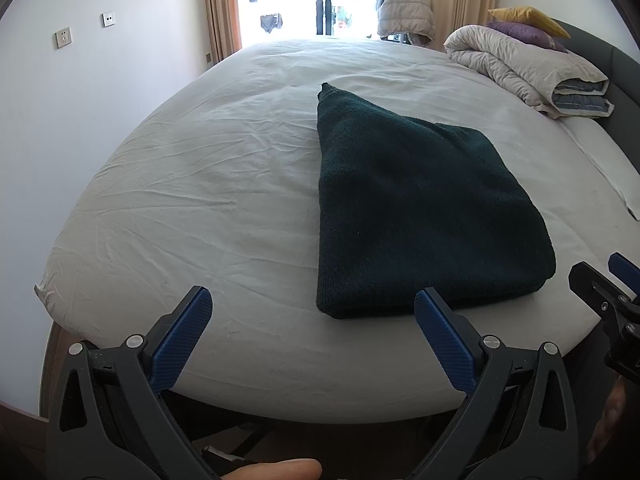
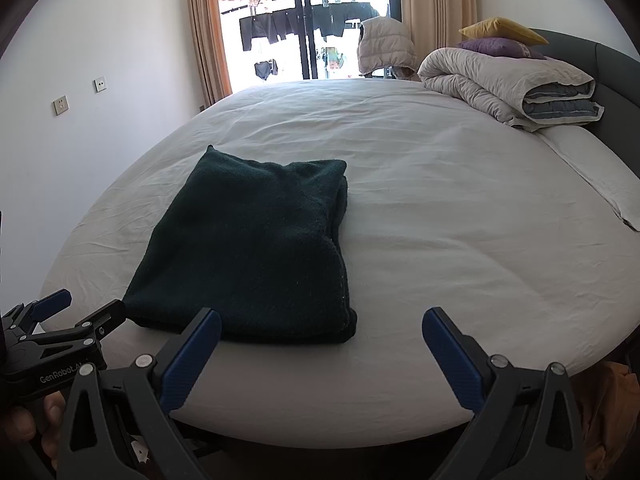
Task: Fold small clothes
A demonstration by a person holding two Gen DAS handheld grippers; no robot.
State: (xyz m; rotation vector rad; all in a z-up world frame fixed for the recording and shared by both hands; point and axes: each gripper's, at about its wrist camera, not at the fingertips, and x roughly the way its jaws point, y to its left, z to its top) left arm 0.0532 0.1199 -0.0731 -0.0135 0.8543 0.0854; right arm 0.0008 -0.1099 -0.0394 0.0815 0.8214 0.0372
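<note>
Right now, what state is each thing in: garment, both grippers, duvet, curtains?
Dark green garment: folded, flat on the bed sheet, ungripped.
Left gripper: open, empty, short of the garment.
Right gripper: open, empty.
Duvet: folded, by the headboard, pillows on top.
Curtains: drawn open.

Blown-out window (image 1: pixel 320 0) backlight; fisheye-bent edges

The bed (image 2: pixel 440 220) lies bare from 12 to 3 o'clock of the folded dark green garment (image 2: pixel 256 248), and also to its 9 o'clock, leaving wide room to pass. A rolled duvet (image 2: pixel 508 84) topped by a purple cushion (image 2: pixel 496 46) and a yellow cushion (image 2: pixel 504 28) blocks the far corner at 2 o'clock. Both sets of fingers hang clear over the near bed edge.
</note>
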